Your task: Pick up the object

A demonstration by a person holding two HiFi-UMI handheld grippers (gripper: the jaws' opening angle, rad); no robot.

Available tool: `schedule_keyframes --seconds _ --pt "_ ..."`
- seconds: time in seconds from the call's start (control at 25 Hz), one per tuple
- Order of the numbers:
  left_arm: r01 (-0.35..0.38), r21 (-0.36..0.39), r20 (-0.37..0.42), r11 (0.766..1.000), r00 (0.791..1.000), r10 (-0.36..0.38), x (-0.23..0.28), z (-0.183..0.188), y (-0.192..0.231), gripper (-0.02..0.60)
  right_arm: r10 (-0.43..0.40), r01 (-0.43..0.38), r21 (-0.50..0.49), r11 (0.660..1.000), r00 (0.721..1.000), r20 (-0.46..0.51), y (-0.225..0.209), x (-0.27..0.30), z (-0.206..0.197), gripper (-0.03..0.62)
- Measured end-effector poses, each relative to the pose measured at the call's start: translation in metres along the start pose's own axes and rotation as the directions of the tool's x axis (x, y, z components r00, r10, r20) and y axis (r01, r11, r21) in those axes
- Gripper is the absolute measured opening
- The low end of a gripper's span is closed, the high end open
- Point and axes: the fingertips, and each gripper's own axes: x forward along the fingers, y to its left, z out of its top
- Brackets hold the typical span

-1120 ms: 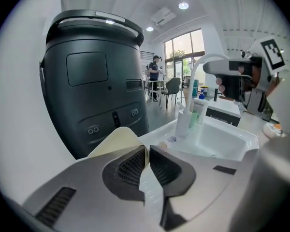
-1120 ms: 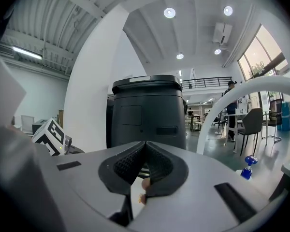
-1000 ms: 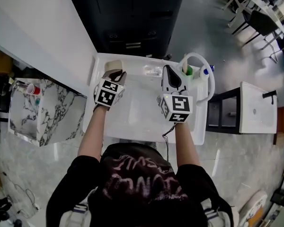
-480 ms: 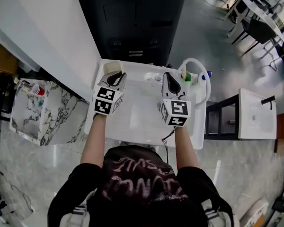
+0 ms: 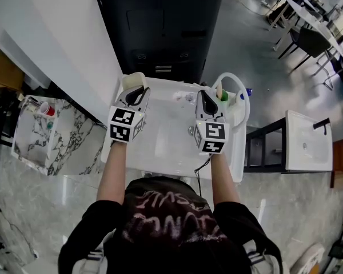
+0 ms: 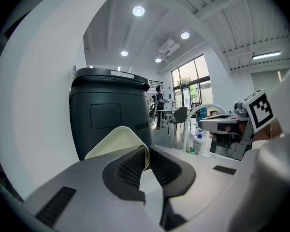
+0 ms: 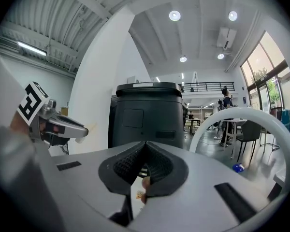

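Observation:
A cream, thin-walled cup-like object [image 5: 132,79] is held over the far left corner of the white table [image 5: 171,136]. My left gripper [image 5: 135,90] is shut on its rim. In the left gripper view the cream wall [image 6: 117,141] is pinched between the dark ribbed pads, where my left gripper [image 6: 147,153] closes. My right gripper [image 5: 203,94] hovers over the table's far right part. Its jaws [image 7: 146,146] meet at the tips with nothing clearly held. Each gripper shows in the other's view: the right one [image 6: 232,129], the left one [image 7: 58,127].
A large dark bin [image 5: 160,33] stands just beyond the table. A white hose arc [image 5: 242,96] and a green bottle [image 5: 223,95] sit at the far right corner. A small clear item [image 5: 186,97] lies near the far edge. A marble counter with a red cup [image 5: 46,108] is at left.
Both grippers have drifted a little toward the table's far edge. The left one still pinches the cream object; the right one stays shut.

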Motion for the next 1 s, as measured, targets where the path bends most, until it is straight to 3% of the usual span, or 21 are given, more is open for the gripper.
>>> schedule_keyframes --seconds 1.0 --pt "-0.064 0.023 0.11 0.998 0.992 0.061 -0.031 0.038 -0.005 0.041 -0.012 0.013 -0.03 0.999 1.0 0.021 -0.017 -0.014 0.012 0.014"
